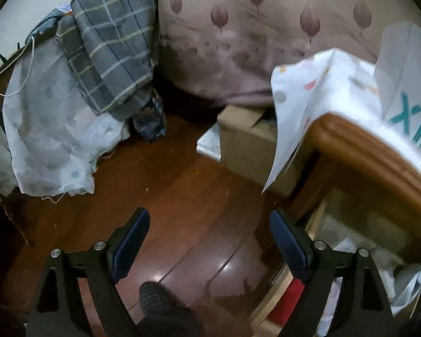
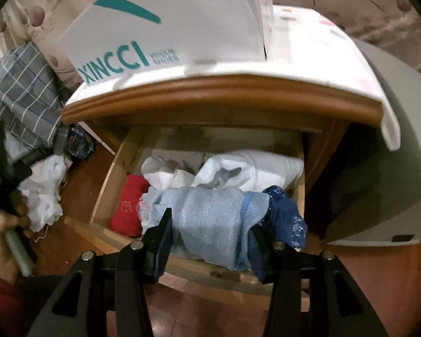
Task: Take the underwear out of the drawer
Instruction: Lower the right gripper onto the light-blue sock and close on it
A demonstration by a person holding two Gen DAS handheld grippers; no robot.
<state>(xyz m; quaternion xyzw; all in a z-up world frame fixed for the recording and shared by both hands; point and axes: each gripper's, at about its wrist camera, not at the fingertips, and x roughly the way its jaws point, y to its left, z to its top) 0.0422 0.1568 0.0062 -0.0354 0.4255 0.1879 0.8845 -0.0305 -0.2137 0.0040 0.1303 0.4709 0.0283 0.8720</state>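
Note:
The wooden drawer [image 2: 106,179] stands pulled open under the cabinet top. Inside lie a red garment [image 2: 127,210], white clothes [image 2: 252,168] and a dark blue patterned piece [image 2: 287,216]. My right gripper [image 2: 210,227] is shut on light blue underwear [image 2: 210,219], which bulges between the fingers above the drawer's front edge. My left gripper [image 1: 209,224] is open and empty over the wooden floor, left of the drawer [image 1: 317,216].
A white XINCCI bag [image 2: 165,28] sits on the cabinet top [image 2: 216,95]. A cardboard box [image 1: 247,146] stands on the floor beside the cabinet. A plaid cloth [image 1: 112,45] and a white sheet [image 1: 47,129] hang at the left. A foot in a dark sock [image 1: 154,297] is below.

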